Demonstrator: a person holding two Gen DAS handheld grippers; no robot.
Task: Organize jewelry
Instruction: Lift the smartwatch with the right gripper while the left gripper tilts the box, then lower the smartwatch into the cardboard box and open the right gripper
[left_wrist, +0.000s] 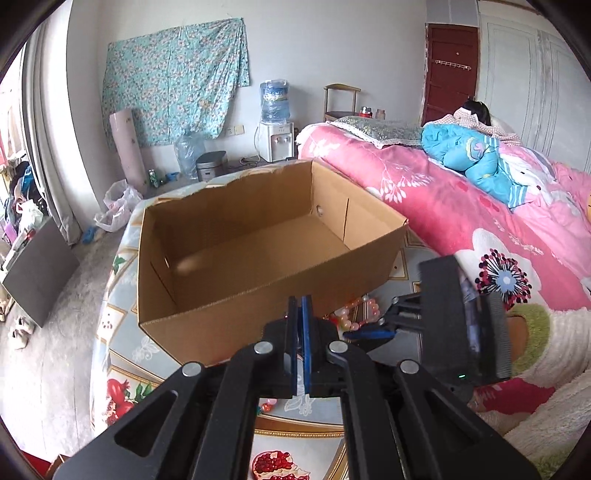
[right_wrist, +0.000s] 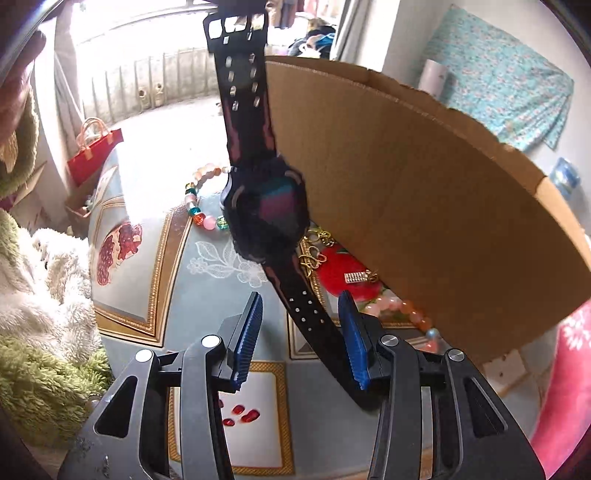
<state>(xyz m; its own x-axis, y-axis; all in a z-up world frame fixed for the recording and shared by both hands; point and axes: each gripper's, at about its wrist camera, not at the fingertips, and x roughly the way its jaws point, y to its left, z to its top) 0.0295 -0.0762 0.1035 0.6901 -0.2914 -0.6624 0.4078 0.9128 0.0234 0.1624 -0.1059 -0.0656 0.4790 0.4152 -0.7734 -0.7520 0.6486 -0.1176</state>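
Observation:
A black watch hangs upright in the air beside the cardboard box. Its buckle end reaches the top edge of the right wrist view, where a dark shape holds it. My right gripper is open; the lower strap passes between its blue pads without touching them. In the left wrist view my left gripper is shut, raised in front of the empty open box; the watch is hidden under its fingers. The right gripper comes in from the right. Bead bracelets and a gold chain lie on the table.
The round table has a patterned cloth. A small gold pendant and pink-orange beads lie by the box's foot. A bed with a pink quilt is to the right, a fluffy green-white sleeve nearby, a red bag on the floor.

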